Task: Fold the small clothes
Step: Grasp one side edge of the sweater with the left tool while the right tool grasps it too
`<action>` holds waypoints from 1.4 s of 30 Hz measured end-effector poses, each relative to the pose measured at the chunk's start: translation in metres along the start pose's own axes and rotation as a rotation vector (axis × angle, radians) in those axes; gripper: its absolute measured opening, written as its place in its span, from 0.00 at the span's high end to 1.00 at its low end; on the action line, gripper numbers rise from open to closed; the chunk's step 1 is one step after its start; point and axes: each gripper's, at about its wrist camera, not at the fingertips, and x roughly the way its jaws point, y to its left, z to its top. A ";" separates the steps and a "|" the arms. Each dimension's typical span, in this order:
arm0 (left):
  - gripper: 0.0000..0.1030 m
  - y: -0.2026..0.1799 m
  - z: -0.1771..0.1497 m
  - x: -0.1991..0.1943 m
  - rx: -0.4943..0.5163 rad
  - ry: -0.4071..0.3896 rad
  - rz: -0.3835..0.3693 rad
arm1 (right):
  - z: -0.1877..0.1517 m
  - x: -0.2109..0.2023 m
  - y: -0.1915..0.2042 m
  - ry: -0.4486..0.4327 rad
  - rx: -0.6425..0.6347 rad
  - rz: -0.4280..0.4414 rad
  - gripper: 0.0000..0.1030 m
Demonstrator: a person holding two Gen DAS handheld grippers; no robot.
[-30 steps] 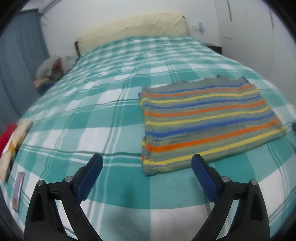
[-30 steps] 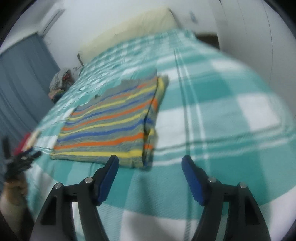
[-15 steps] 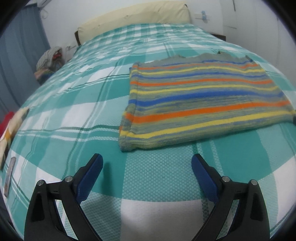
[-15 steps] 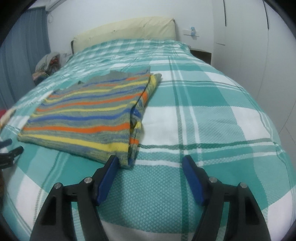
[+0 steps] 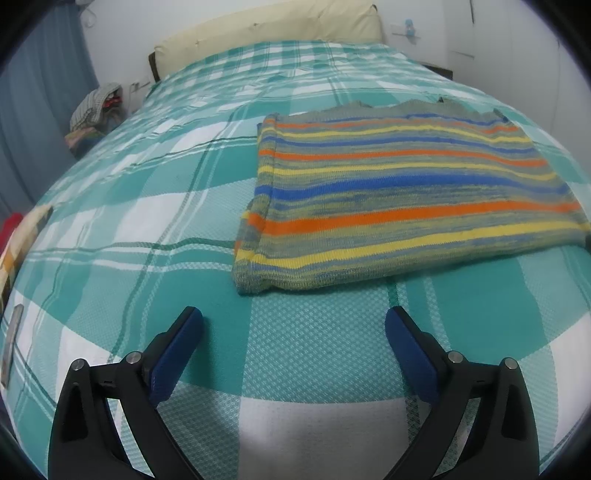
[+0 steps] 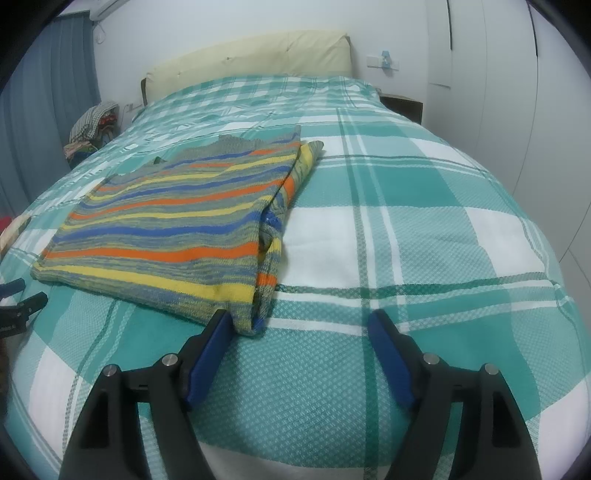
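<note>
Most of both views is filled by a bed (image 5: 155, 229) covered in a teal and white check, with a cream headboard (image 5: 266, 33) seen at the top of each frame and a blue curtain (image 6: 48, 107) along the left edge. A folded striped sweater (image 5: 406, 199) is laid flat on the cover: it is seen right of centre in the left wrist view and left of centre in the right wrist view (image 6: 173, 229), with its layered edge turned toward the middle of that frame. A heap of clothes (image 5: 94, 118) is seen beside the bed at upper left. The left gripper (image 5: 293, 321) is held wide open over the cover at the bottom of its frame, nothing being gripped, and is set just short of the sweater's near corner. The right gripper (image 6: 299, 321) is likewise spread wide and empty; its left finger (image 6: 212, 339) is seen at the sweater's near corner, though contact cannot be told. The left gripper's tip is also caught at the left edge of the right wrist view (image 6: 22, 299).
</note>
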 end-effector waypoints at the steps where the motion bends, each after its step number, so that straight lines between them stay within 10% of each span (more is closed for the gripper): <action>1: 0.03 0.000 0.000 0.000 0.000 0.000 0.001 | 0.000 0.000 0.000 0.000 0.000 0.000 0.26; 22: 0.03 -0.005 0.000 -0.015 0.028 -0.035 0.002 | 0.000 0.002 0.000 0.007 0.000 -0.001 0.25; 28: 0.03 -0.068 0.018 -0.055 0.200 -0.116 -0.306 | 0.033 -0.004 -0.015 -0.020 0.068 0.166 0.25; 33: 0.03 -0.168 0.037 -0.050 0.418 -0.149 -0.516 | 0.097 0.060 -0.053 0.152 0.169 0.347 0.25; 40: 0.23 -0.250 0.053 -0.010 0.541 -0.102 -0.500 | 0.154 0.148 -0.062 0.315 0.210 0.467 0.38; 42: 0.65 -0.247 0.060 -0.008 0.491 -0.105 -0.519 | 0.162 0.161 -0.053 0.324 0.214 0.486 0.60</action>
